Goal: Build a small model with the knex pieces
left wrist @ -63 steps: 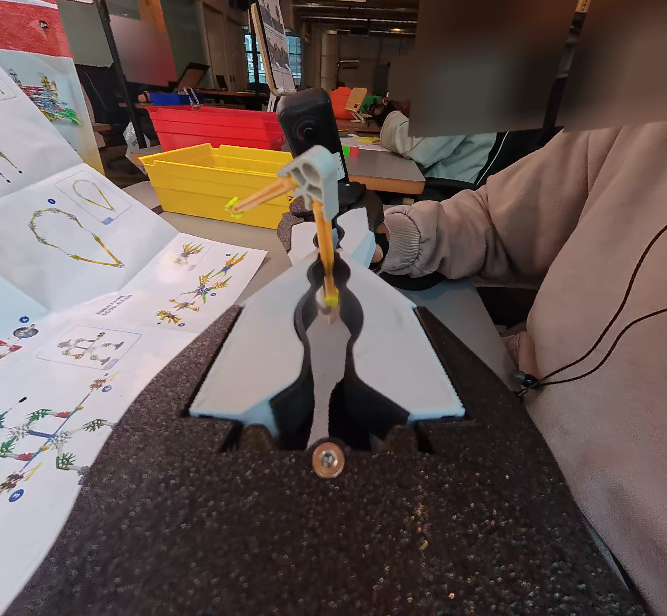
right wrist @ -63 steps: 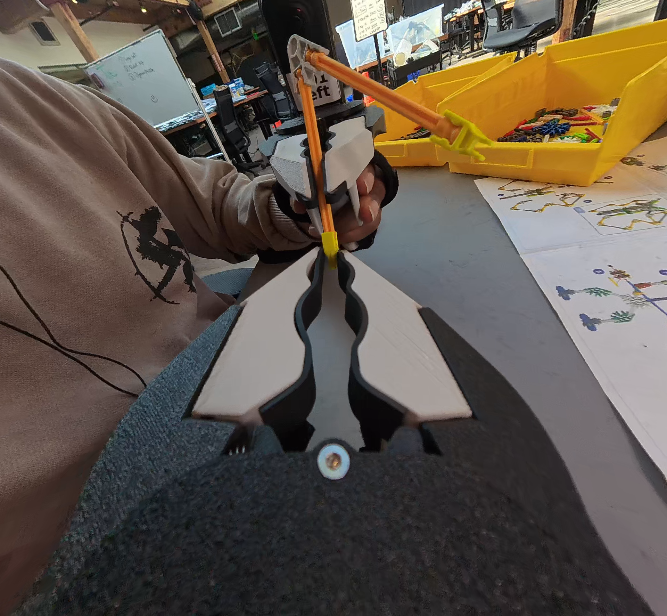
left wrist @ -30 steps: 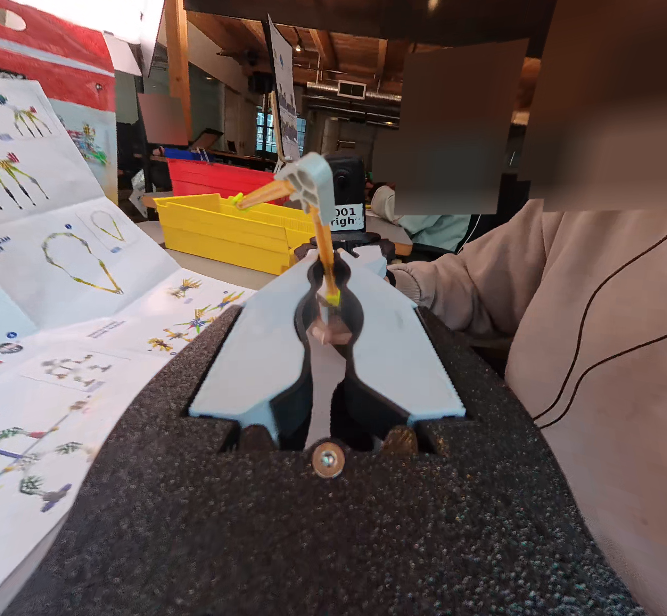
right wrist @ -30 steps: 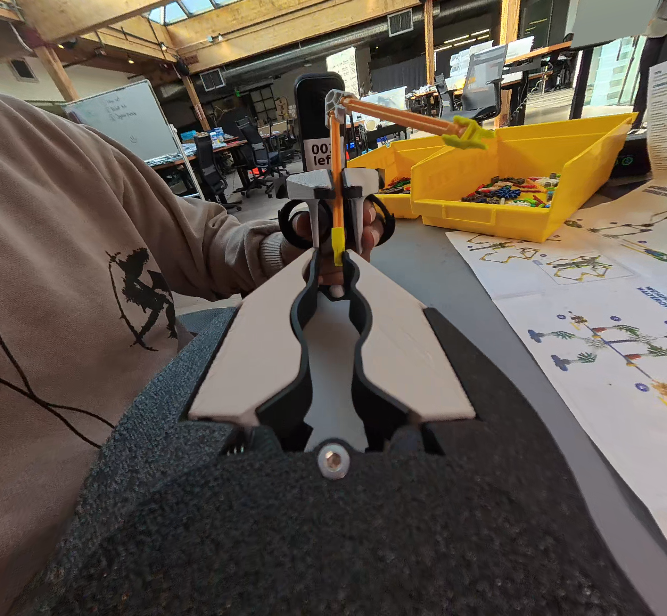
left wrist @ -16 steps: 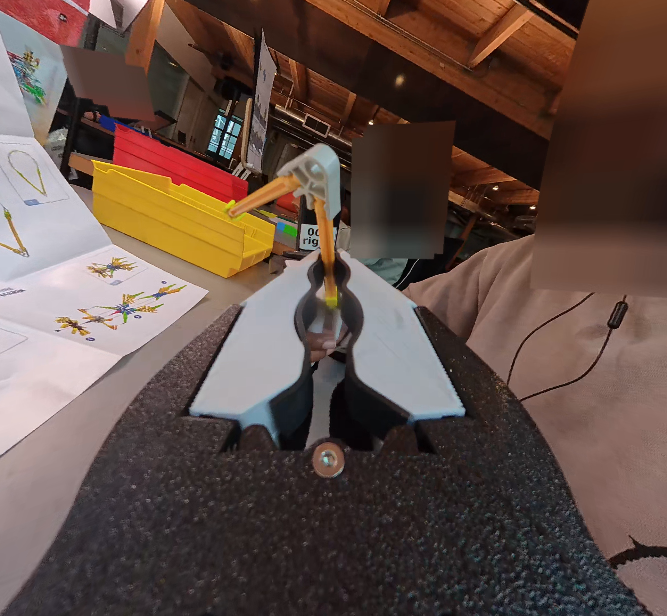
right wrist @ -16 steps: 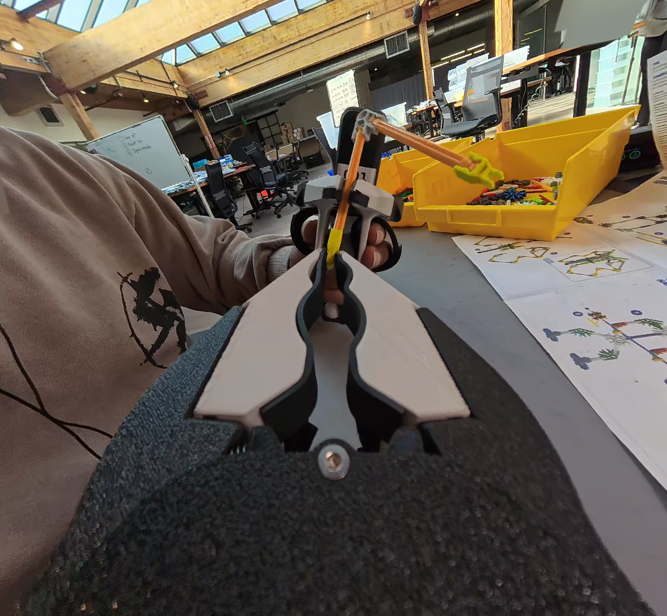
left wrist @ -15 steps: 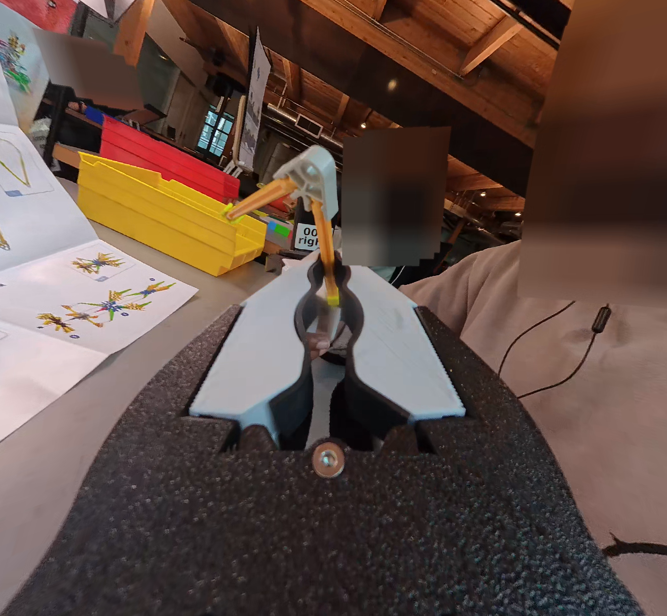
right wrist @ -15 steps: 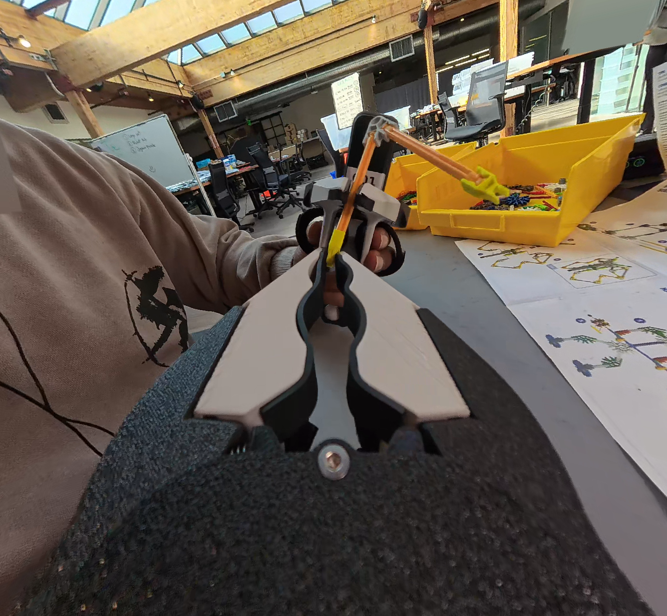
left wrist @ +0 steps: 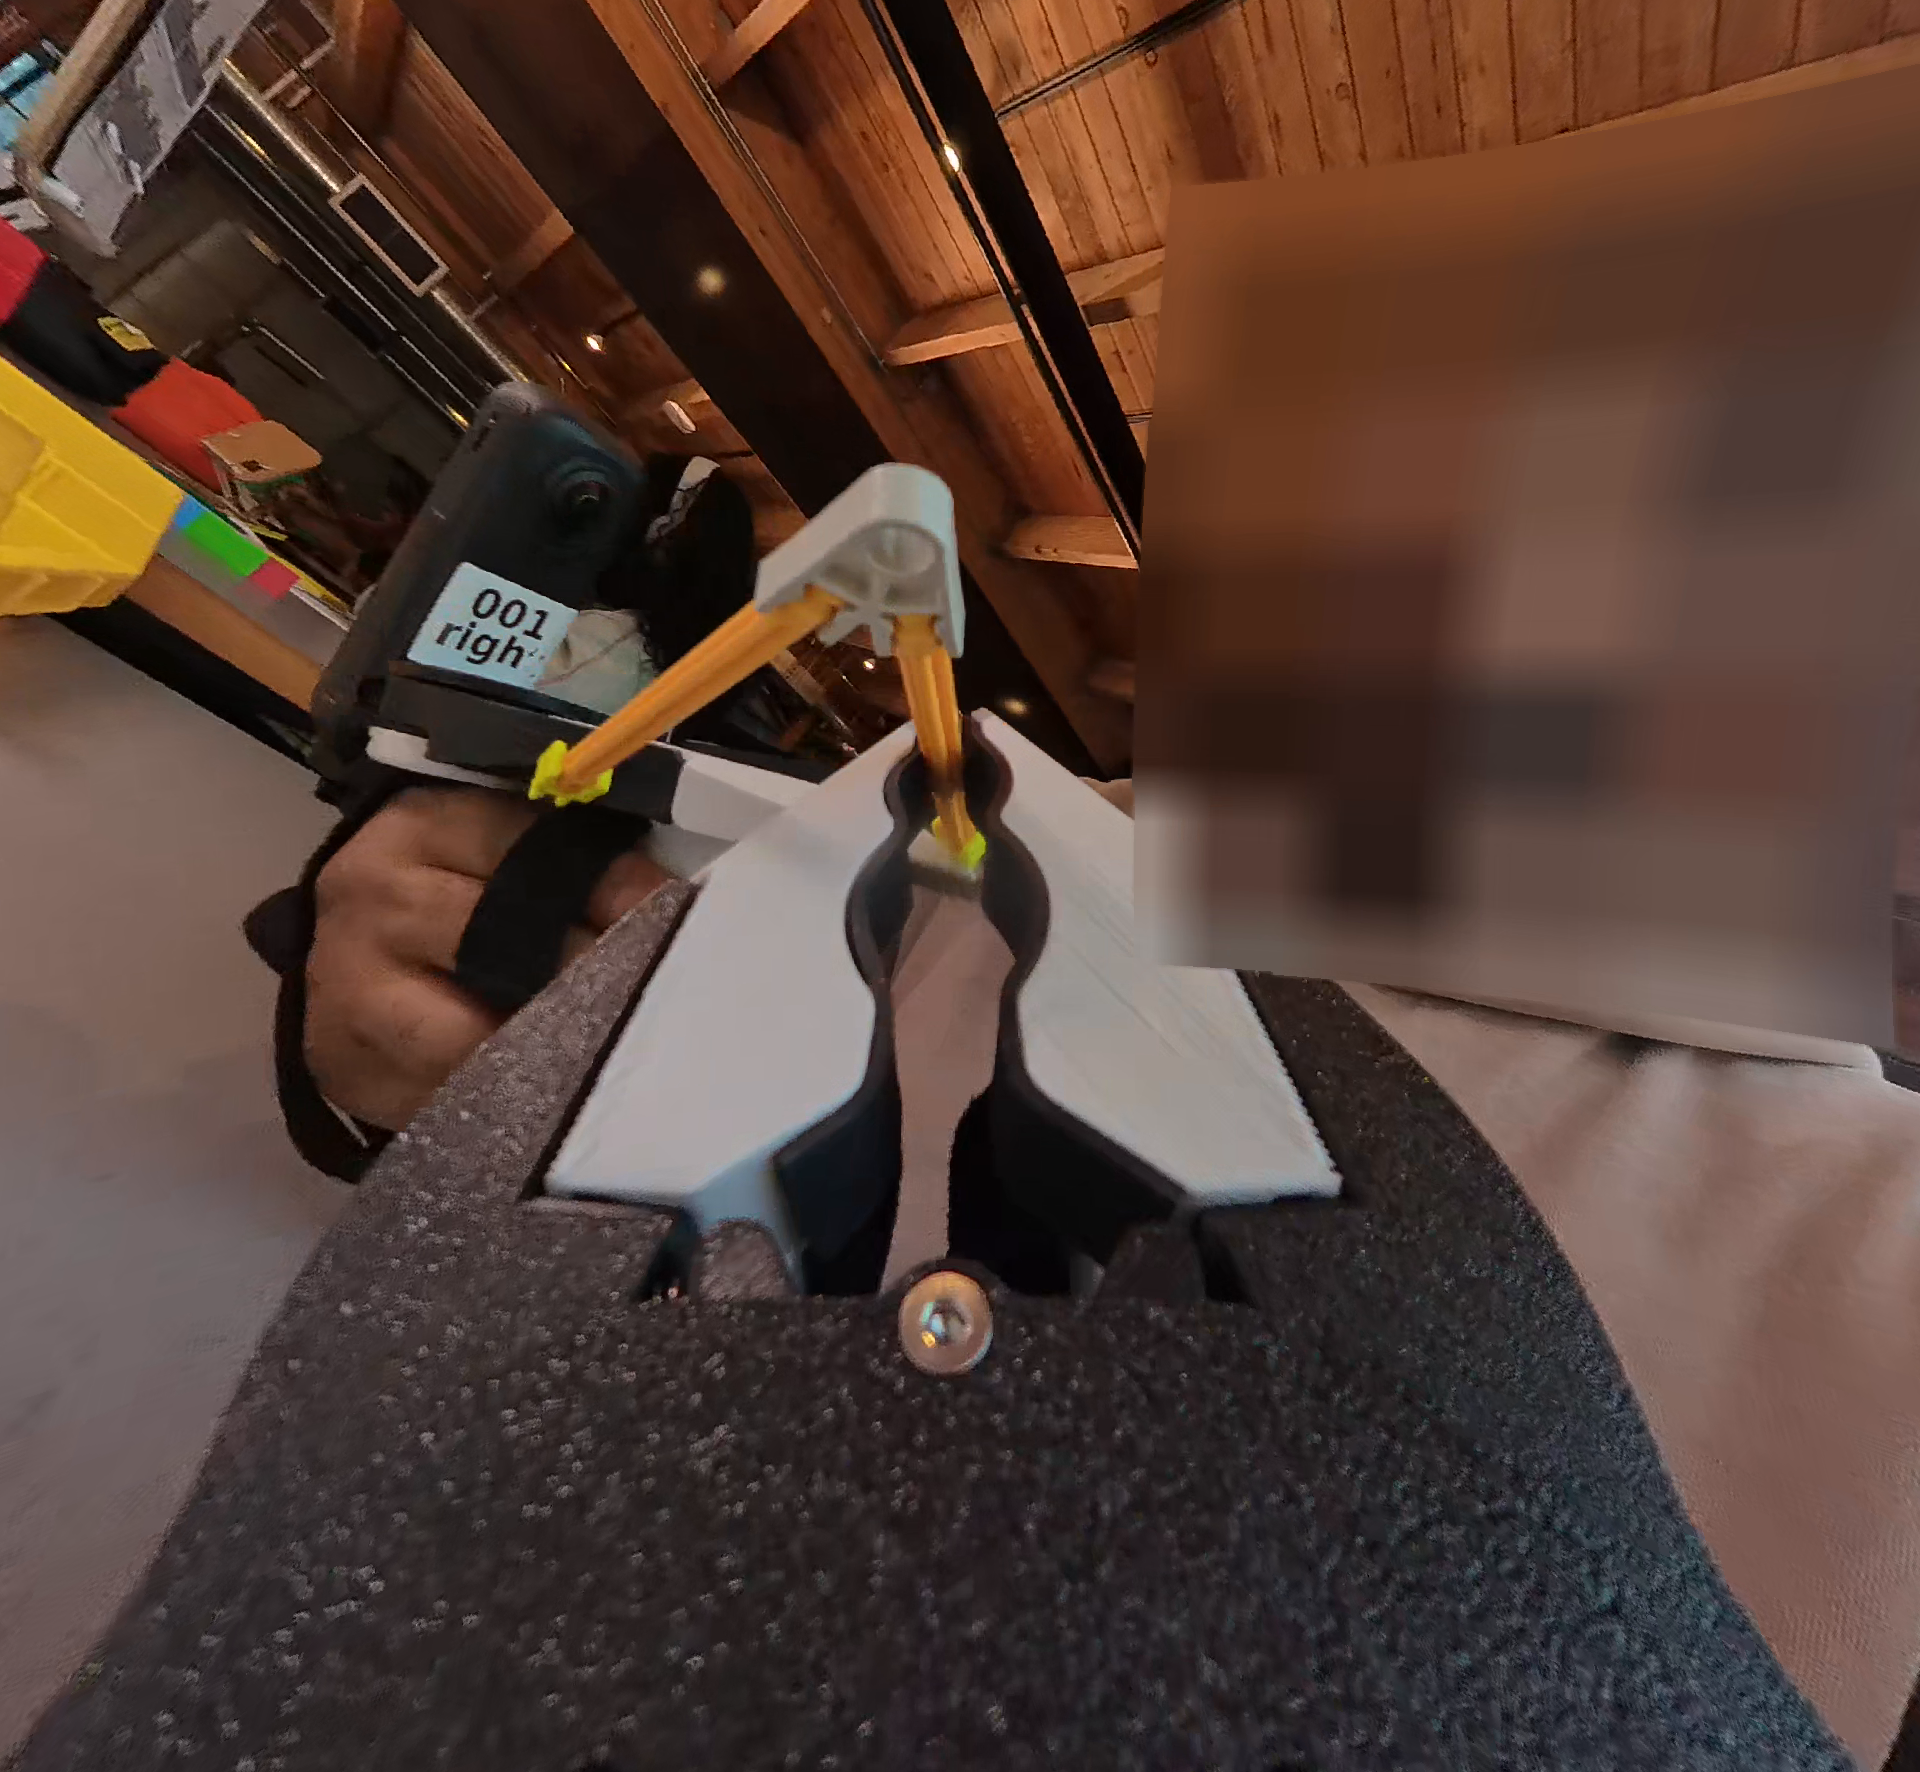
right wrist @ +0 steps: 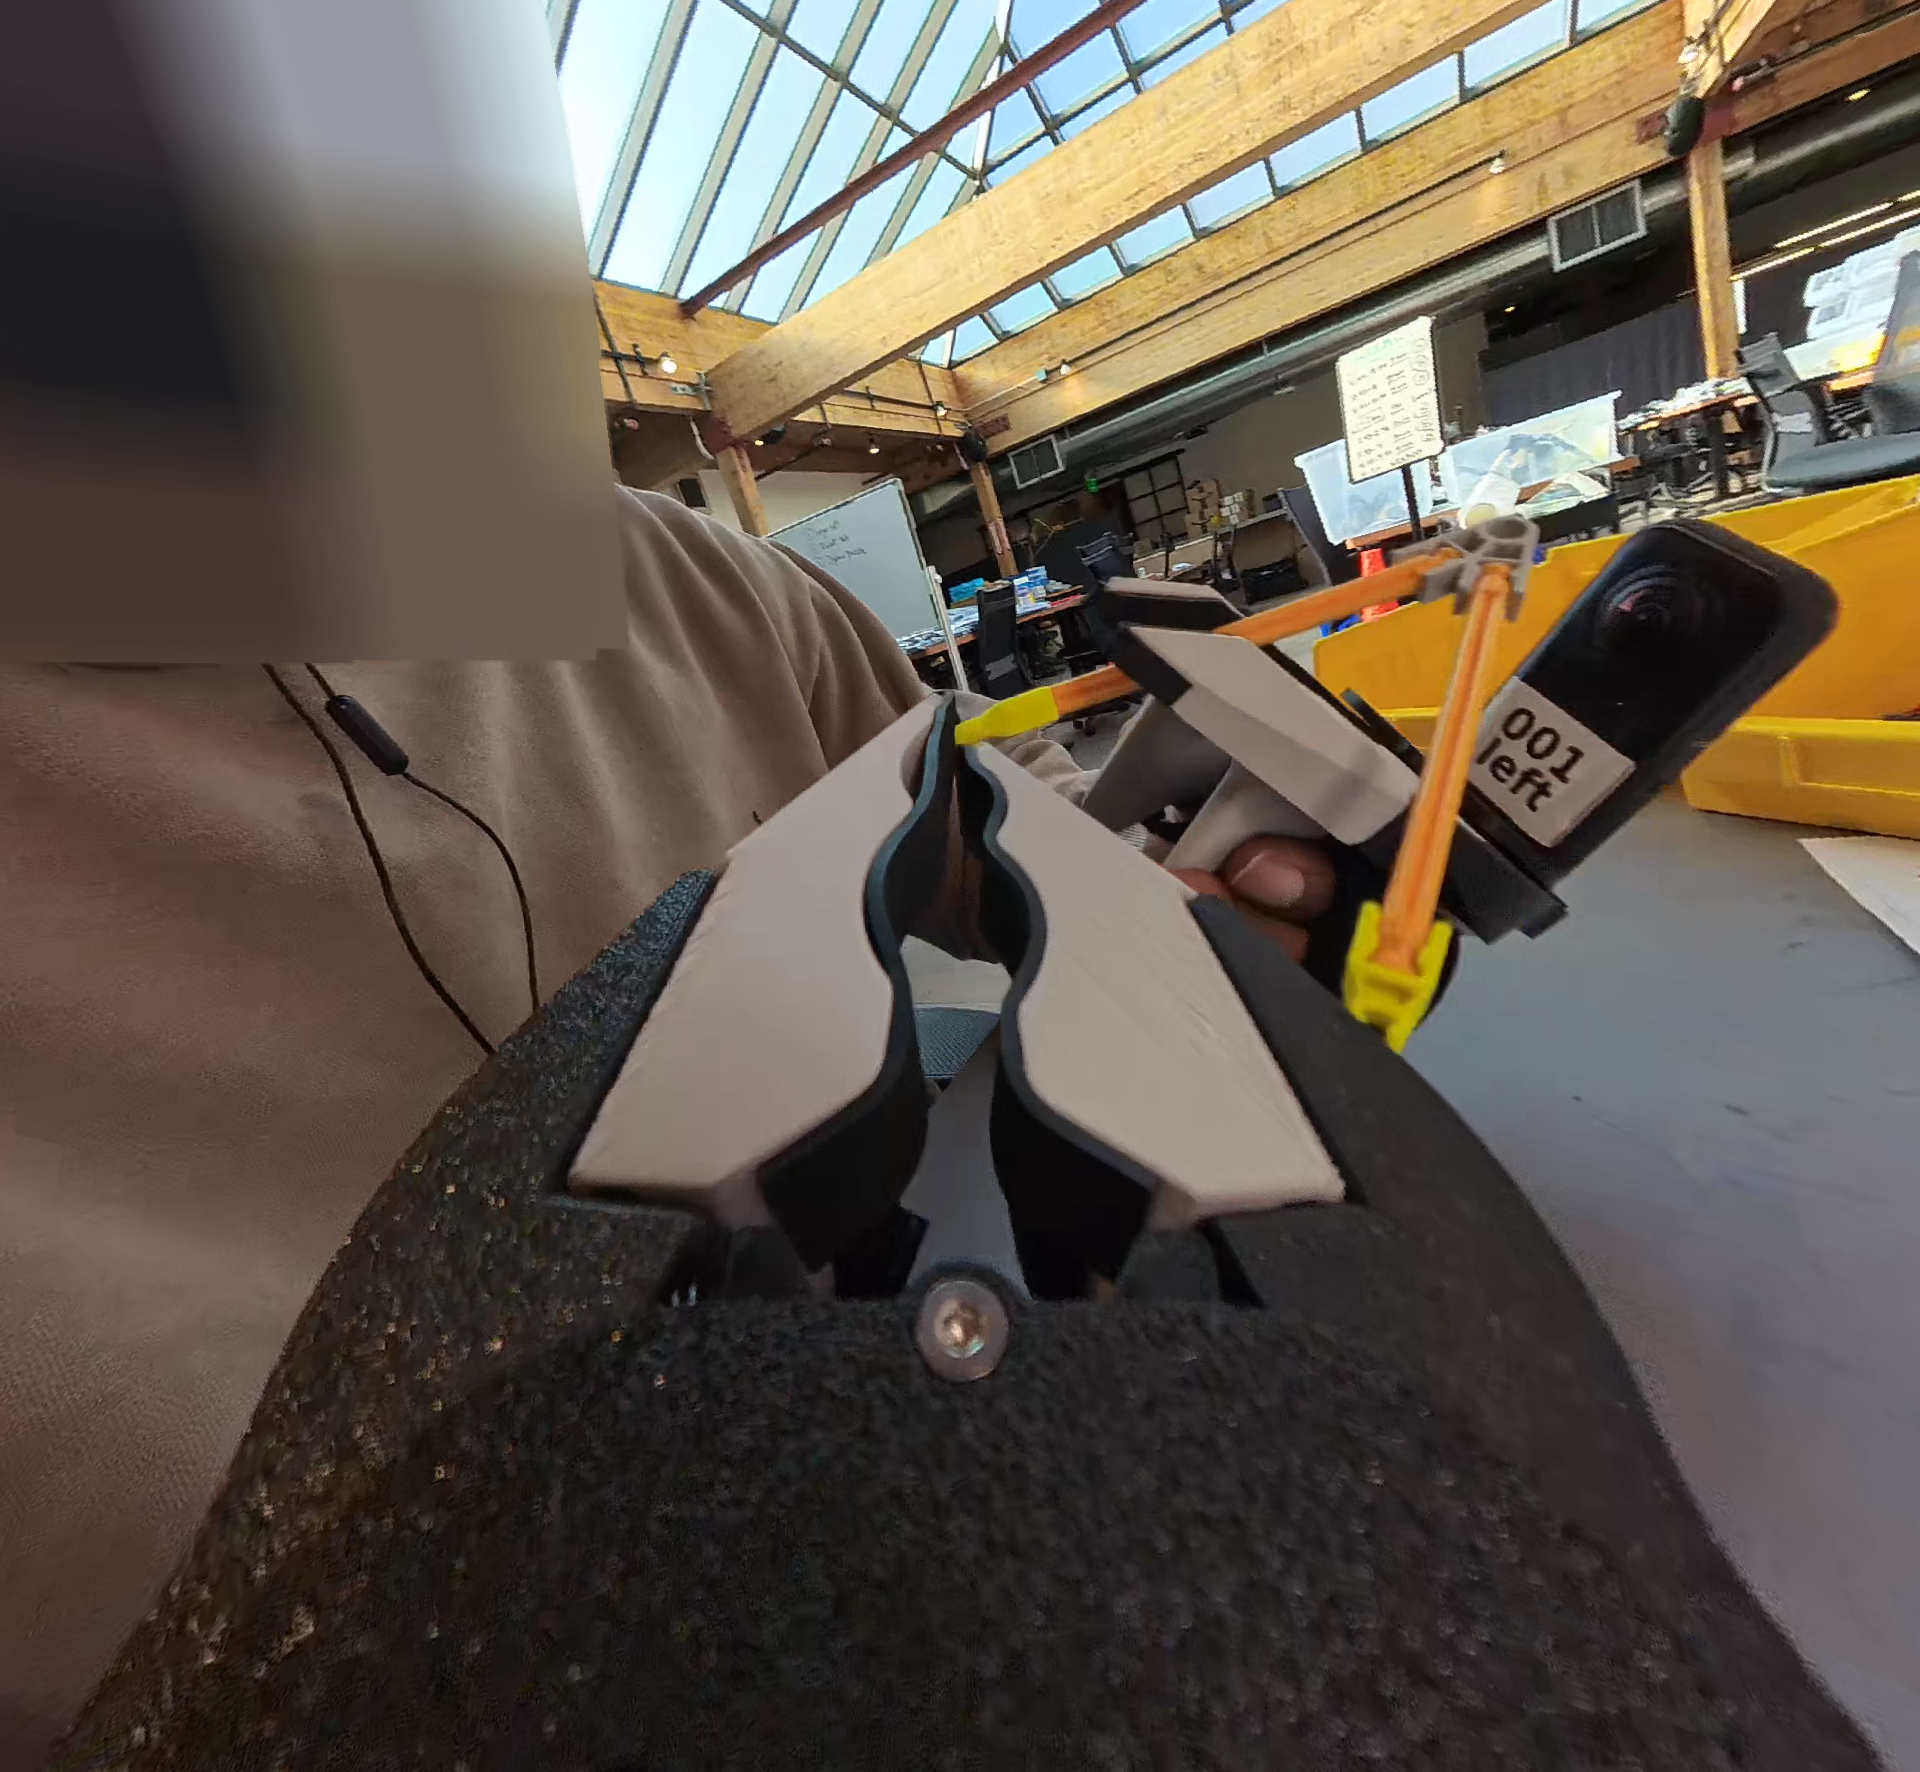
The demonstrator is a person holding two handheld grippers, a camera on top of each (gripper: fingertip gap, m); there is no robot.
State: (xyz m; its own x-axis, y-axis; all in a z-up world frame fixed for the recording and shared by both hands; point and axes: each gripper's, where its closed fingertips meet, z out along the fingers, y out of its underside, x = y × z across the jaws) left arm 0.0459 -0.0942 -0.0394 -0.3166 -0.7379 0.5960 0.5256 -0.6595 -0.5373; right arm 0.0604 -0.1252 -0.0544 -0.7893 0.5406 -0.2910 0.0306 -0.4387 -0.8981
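A small toy assembly has a grey corner connector (left wrist: 883, 569) joining two orange rods. My left gripper (left wrist: 940, 746) is shut on one orange rod (left wrist: 930, 694), whose yellow end (left wrist: 964, 847) shows in the gap between the fingers. The other rod (left wrist: 707, 683) slants down left to a yellow clip (left wrist: 561, 777). My right gripper (right wrist: 954, 730) is shut on the held rod's yellow end (right wrist: 997, 716). In the right wrist view, the left gripper's fingers (right wrist: 1268, 725) cross that rod, the connector (right wrist: 1486, 564) is above, and the clip (right wrist: 1392, 984) hangs free.
Yellow bins (right wrist: 1766, 735) stand on the grey table (right wrist: 1662, 1151) to the right, and one shows in the left wrist view (left wrist: 62, 517). A paper sheet's corner (right wrist: 1870, 881) lies near them. The person's beige sweatshirt (right wrist: 312, 943) fills the near side. The right gripper's body and hand (left wrist: 416, 943) are close. Both grippers' tips are close together, under 4 cm apart.
Both grippers have tilted upward and rolled, still holding the same rod. The free rod with the yellow clip now points downward. The instruction sheets have left the left wrist view.
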